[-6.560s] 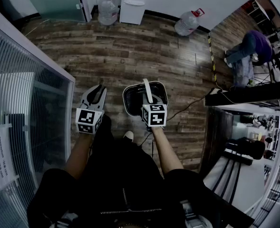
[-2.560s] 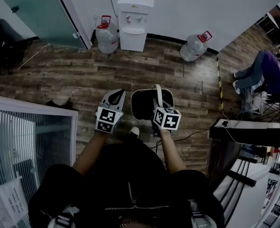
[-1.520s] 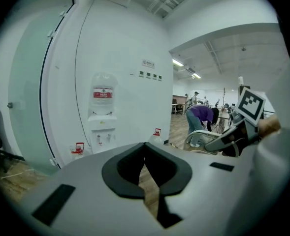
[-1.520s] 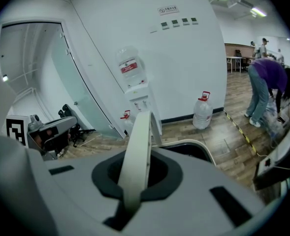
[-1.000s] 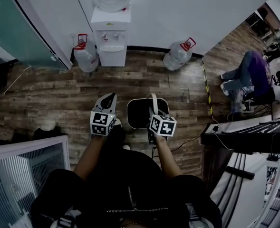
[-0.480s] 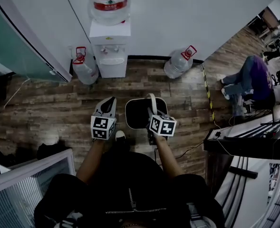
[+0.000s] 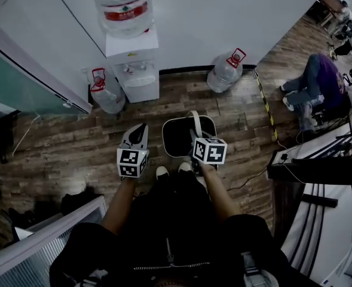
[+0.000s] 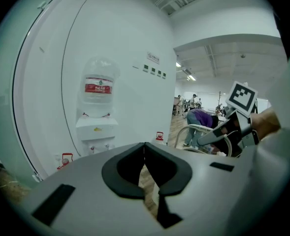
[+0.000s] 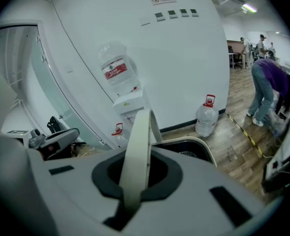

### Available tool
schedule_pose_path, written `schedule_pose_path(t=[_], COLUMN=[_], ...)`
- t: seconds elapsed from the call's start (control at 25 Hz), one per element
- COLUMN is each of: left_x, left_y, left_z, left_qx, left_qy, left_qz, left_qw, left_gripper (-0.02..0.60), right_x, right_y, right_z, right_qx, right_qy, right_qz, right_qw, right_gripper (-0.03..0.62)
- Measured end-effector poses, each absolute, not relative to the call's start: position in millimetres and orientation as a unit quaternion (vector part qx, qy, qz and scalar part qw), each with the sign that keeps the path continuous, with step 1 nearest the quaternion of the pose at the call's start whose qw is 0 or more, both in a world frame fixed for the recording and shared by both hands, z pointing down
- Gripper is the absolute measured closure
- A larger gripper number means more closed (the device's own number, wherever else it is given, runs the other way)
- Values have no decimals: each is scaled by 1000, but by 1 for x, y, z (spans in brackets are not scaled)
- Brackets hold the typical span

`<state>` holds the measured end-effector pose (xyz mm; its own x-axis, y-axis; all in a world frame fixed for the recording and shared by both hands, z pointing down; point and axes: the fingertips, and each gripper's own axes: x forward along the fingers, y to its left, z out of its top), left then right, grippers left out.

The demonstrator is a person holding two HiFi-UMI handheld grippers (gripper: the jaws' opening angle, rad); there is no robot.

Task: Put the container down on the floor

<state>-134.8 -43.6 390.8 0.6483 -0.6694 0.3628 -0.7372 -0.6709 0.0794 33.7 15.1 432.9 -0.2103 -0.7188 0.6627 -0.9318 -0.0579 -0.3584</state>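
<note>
Head view: right gripper (image 7: pixel 197 140) jaws grip one container's (image 7: pixel 177 137) handle (image 7: pixel 195 122); left gripper (image 7: pixel 141 128) jaws closed, empty.

Under you the floor (image 7: pixel 50 130) is wood plank, matt and rough-grained. The container (image 7: pixel 165 137) you carry looks like smooth plastic, dark inside with a pale rim. Its handle (image 9: pixel 140 127) is a pale matt band. Your right gripper (image 9: pixel 139 156) has a matt grey plastic shell and black jaw pads. The water bottle (image 7: pixel 225 72) is clear glossy plastic.

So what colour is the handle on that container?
Cream white; the handle shows best in the right gripper view.
</note>
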Motion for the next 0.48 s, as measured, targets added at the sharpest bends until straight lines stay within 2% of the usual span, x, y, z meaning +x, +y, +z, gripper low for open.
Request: schedule_pose_path(t=[0.48], left_x=[-114], left_y=[-58], left_z=[395], left_qx=[900], left_qy=[-388], left_qz=[166], left_qw=[112], left_gripper=[566], right_x=[53], right_y=[-1], right_z=[443], right_qx=[611], right_qy=[-669], right_qz=[399], right_qw=[143], right_gripper=[582])
